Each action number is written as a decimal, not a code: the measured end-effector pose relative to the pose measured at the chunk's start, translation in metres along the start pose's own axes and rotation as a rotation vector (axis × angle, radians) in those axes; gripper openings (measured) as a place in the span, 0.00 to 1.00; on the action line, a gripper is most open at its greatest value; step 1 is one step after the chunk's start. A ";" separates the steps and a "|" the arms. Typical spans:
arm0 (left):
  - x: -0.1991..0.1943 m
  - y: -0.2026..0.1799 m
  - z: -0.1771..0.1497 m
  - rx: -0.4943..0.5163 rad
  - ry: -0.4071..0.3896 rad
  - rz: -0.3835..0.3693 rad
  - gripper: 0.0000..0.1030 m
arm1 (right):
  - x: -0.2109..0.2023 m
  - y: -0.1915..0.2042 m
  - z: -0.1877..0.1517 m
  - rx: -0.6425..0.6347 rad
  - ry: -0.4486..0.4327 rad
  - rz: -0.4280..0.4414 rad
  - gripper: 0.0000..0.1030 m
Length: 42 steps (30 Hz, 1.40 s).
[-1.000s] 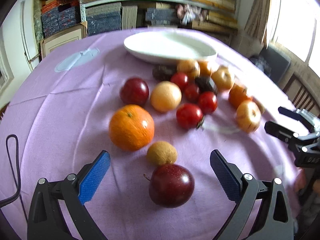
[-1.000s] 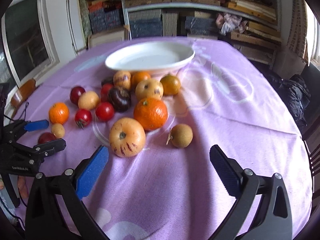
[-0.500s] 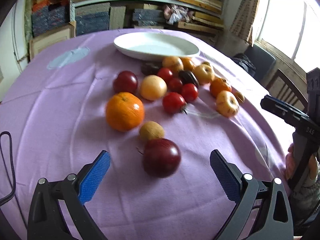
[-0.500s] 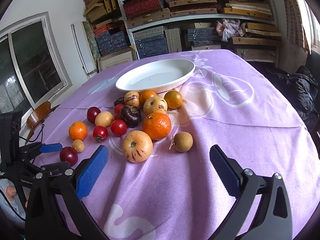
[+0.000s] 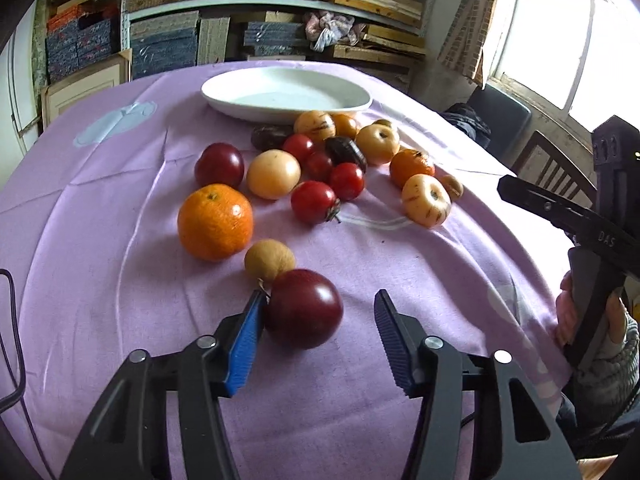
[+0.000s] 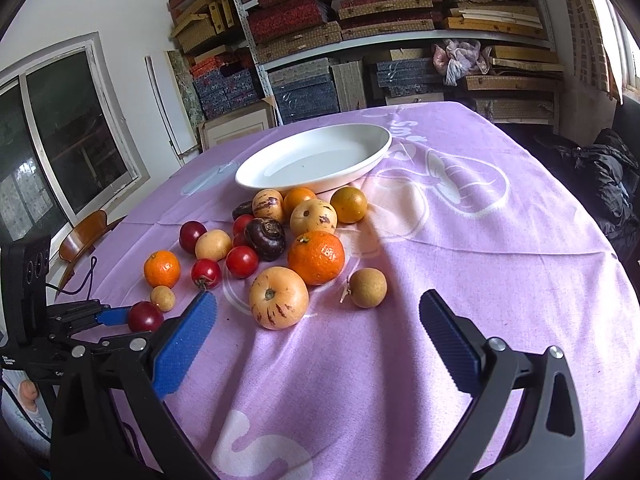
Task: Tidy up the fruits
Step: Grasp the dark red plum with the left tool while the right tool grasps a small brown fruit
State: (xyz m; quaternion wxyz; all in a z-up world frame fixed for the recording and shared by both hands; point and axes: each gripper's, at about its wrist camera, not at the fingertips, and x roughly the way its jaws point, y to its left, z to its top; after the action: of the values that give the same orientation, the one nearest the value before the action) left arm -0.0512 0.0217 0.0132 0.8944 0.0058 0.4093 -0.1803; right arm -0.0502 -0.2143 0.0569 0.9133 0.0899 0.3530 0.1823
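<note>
Left gripper (image 5: 320, 330) jaws had just narrowed around plum (image 5: 303, 308): left pad touching it, right pad apart, not yet clamped. Plum lay near table's (image 5: 100, 280) near edge, touching small brown fruit (image 5: 270, 260), orange (image 5: 215, 221) just beyond. Right gripper (image 6: 320, 336) spread wide, holding nothing, over cloth.

Both wrist cameras look obliquely down from opposite table sides, sharing fruit pile (image 5: 320, 168) and white dish (image 6: 316, 158)

Stacked boxes (image 6: 304, 92) on shelves (image 6: 400, 38)
</note>
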 end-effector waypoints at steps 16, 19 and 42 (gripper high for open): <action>0.002 0.001 -0.001 0.005 -0.015 0.040 0.38 | 0.021 0.023 -0.002 -0.123 0.111 -0.003 0.96; 0.002 0.003 -0.001 -0.005 -0.016 0.031 0.38 | 0.032 0.013 0.005 -0.095 0.150 -0.012 0.91; -0.002 0.000 -0.003 0.007 -0.026 0.009 0.38 | 0.070 -0.008 0.016 -0.173 0.261 -0.101 0.30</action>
State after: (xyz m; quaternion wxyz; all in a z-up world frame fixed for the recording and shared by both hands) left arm -0.0542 0.0223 0.0127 0.9004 0.0082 0.3970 -0.1778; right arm 0.0107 -0.1945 0.0236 0.8719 -0.0312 0.4559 0.1760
